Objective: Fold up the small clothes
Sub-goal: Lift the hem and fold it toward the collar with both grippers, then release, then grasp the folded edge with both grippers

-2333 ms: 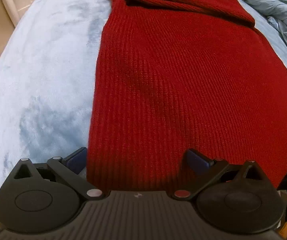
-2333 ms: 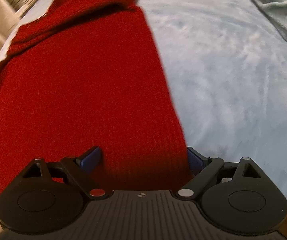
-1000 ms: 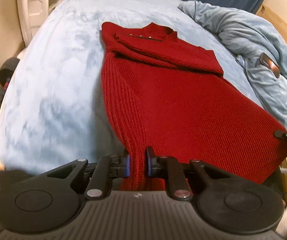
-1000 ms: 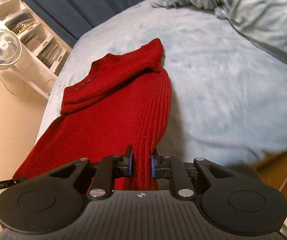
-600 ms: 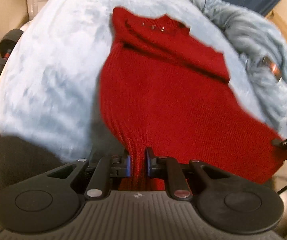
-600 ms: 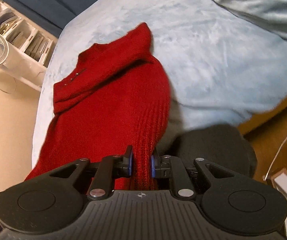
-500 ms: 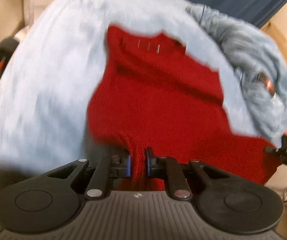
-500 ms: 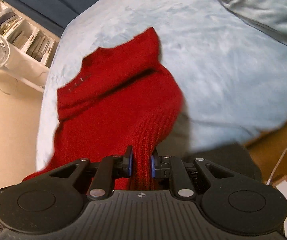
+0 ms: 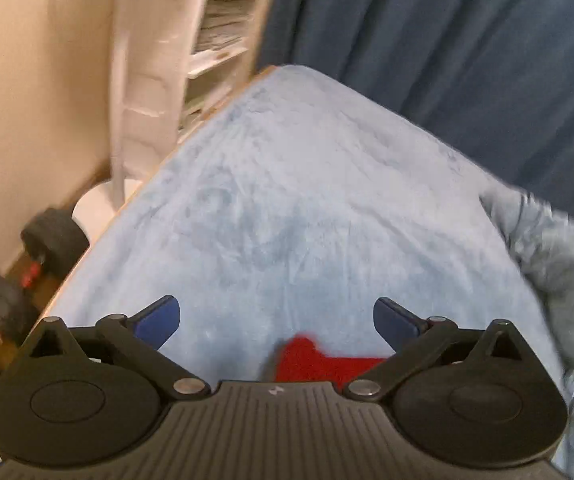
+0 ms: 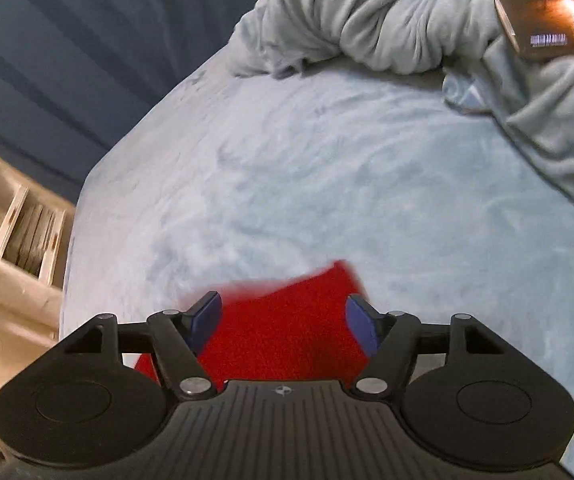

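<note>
The red knit sweater (image 10: 283, 332) lies on the pale blue bed cover (image 10: 327, 168), mostly hidden below both grippers. In the left wrist view only a small red corner (image 9: 315, 360) shows between the fingers. My left gripper (image 9: 277, 318) is open and empty above it. My right gripper (image 10: 283, 320) is open, its blue pads to either side of the sweater's far edge and not clamped on it.
A crumpled grey-blue blanket (image 10: 427, 20) with a shiny dark flat object (image 10: 551, 24) on it lies at the right. A white shelf unit (image 9: 191, 52), dumbbells (image 9: 27, 264) on the floor and a dark blue curtain (image 9: 467, 60) border the bed.
Both grippers were shut on the sweater's hem and carried it up and forward over the garment. Now both are open and the sweater lies folded beneath them.
</note>
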